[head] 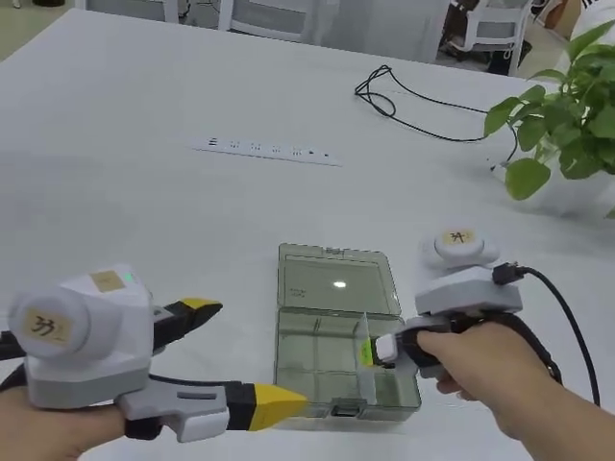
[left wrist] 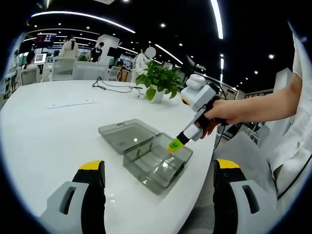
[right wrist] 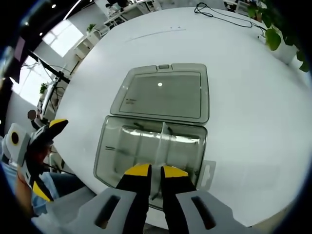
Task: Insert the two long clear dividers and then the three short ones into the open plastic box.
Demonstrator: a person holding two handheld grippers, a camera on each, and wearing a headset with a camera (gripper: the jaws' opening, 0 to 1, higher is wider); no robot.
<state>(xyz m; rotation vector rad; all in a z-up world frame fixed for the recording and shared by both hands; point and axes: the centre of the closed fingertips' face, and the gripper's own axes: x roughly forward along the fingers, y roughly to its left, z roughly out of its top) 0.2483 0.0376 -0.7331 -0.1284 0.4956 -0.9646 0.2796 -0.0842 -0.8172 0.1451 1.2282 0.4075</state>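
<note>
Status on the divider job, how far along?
Done: clear dividers already cross the box base, a grid showing; exact count unclear. In hand: right gripper, jaws nearly shut, is low over the base, apparently seating a short divider; left gripper open, idle beside the box. Left: finish that piece, release.

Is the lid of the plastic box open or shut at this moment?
Open. The lid lies flat on the table behind the box, a divider upright inside.

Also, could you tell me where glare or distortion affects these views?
Head view: a ceiling light glints on the open lid. Left gripper view: fisheye curves the table edge, under bright ceiling strips. Right gripper view: glare streaks across the plastic box; the clear divider barely stands out.
</note>
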